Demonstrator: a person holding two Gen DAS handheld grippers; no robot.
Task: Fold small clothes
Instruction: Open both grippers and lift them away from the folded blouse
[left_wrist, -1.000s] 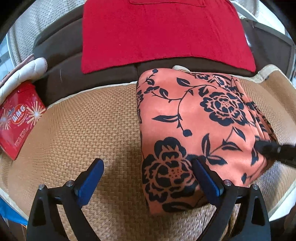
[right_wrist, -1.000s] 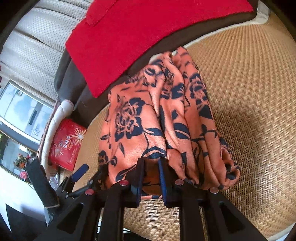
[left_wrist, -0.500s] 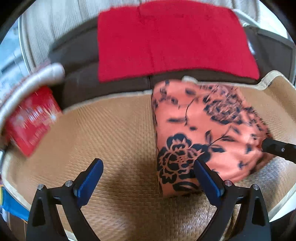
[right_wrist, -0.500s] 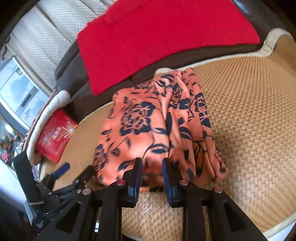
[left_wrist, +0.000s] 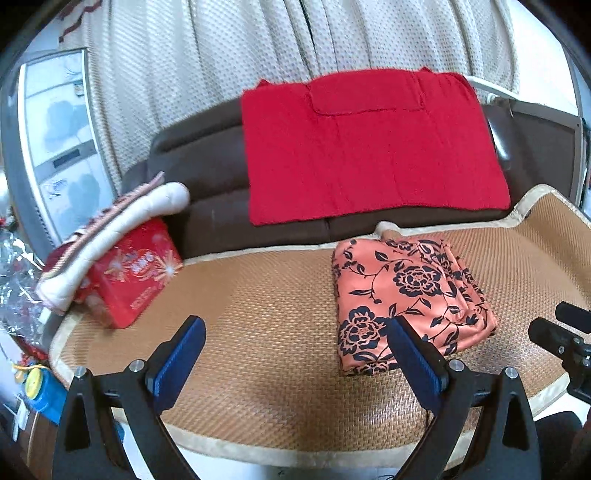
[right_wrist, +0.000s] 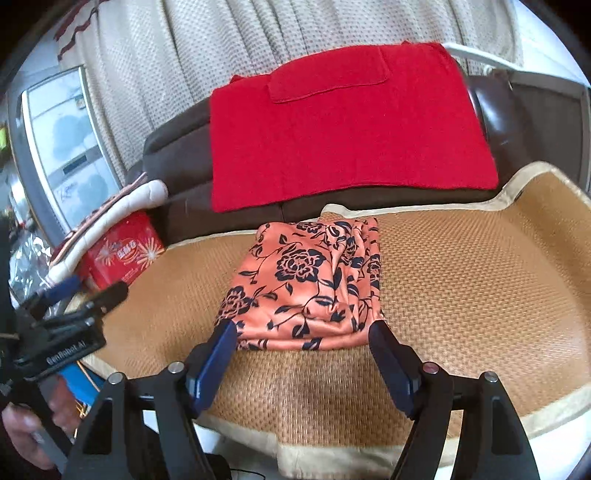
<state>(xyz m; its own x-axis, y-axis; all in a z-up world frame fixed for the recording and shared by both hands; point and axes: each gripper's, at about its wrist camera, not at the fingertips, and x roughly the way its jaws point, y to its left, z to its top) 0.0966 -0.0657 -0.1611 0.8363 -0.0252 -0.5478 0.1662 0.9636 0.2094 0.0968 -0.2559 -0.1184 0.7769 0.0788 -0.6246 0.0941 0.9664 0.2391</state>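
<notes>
An orange garment with black flowers (left_wrist: 406, 299) lies folded into a compact rectangle on the woven mat (left_wrist: 266, 306); it also shows in the right wrist view (right_wrist: 306, 291). My left gripper (left_wrist: 295, 354) is open and empty, held back above the mat's front edge, left of the garment. My right gripper (right_wrist: 303, 358) is open and empty, just in front of the garment's near edge, apart from it. The right gripper's tips show at the right of the left wrist view (left_wrist: 561, 332); the left gripper shows at the left of the right wrist view (right_wrist: 74, 314).
A red cloth (left_wrist: 369, 147) drapes over the dark sofa back (left_wrist: 199, 170). A red box (left_wrist: 129, 273) under a rolled white cloth (left_wrist: 122, 229) sits at the mat's left end. Curtains hang behind. The mat's front edge (right_wrist: 332, 450) is close below the grippers.
My right gripper let go of the garment's near edge and opened. Both grippers pulled back and up from the garment, which now lies folded on the mat.
</notes>
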